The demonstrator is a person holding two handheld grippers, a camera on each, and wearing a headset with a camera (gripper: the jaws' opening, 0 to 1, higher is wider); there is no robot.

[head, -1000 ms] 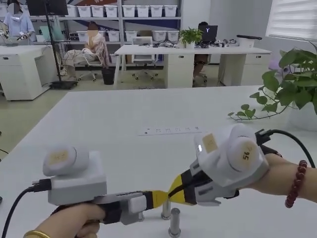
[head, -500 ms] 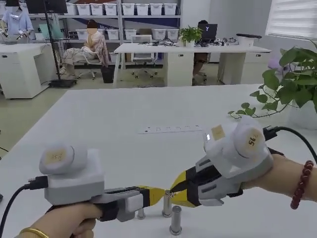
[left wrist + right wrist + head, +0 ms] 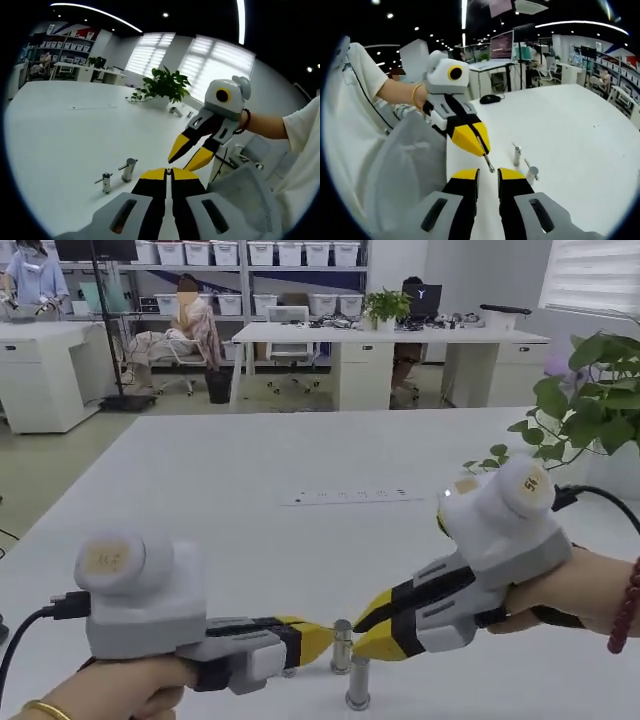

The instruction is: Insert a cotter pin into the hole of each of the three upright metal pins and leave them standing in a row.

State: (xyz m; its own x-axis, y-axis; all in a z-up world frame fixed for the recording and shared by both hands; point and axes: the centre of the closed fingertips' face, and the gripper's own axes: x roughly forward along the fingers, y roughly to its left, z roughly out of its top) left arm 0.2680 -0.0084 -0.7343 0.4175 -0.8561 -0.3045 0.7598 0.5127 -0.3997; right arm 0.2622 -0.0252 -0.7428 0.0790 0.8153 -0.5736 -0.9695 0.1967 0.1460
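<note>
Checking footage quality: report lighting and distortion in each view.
Head view: even light, sharp on the upright silver metal pins. Left gripper view: fisheye bend, blown-out windows behind the green potted plant. Right gripper view: fisheye bend, ceiling-light streaks.

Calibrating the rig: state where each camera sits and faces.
Head view: on the headset, facing forward and down over the bench; left hand and right hand hold left gripper and right gripper.
Left gripper view: on the left gripper, facing along its shut jaws toward the plant; right gripper and forearm show at right.
Right gripper view: on the right gripper, facing along its open jaws; left gripper, holding the cotter pin, shows at left.
Shared: both gripper views show two standing metal pins.
</note>
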